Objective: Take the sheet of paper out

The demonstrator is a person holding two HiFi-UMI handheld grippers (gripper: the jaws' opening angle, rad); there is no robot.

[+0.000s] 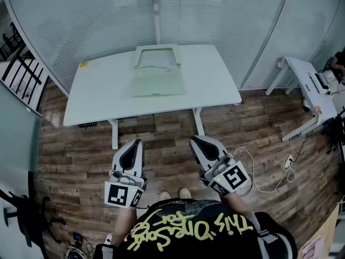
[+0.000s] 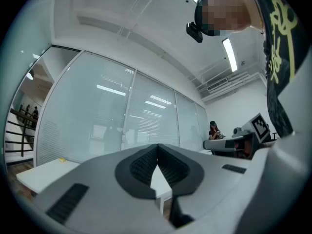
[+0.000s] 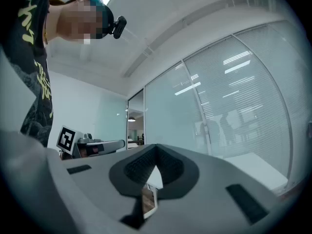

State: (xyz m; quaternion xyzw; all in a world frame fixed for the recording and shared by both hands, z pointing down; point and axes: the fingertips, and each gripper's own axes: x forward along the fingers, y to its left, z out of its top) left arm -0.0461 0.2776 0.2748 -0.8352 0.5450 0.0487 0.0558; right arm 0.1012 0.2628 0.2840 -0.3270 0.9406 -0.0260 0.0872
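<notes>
1. At the far middle of the white rectangular tabletop (image 1: 210, 82): an open pale-green flat plastic folder (image 1: 158, 84), with the whitish sheet of paper (image 1: 156, 58) in its upper half.
2. Left grey claw (image 1: 135, 144) and right grey claw (image 1: 197, 142) are both clenched, holding nothing, well short of the tabletop.
3. Brown wood-plank floor (image 1: 161, 134); loose white cable (image 1: 269, 179) lying at right; frosted glass wall (image 1: 108, 15) behind.

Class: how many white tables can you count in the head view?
2: a large white rectangular table in the middle, in front of the glass wall, and a smaller white table at the right edge, partly cut off. Others may lie outside the frame.
</notes>
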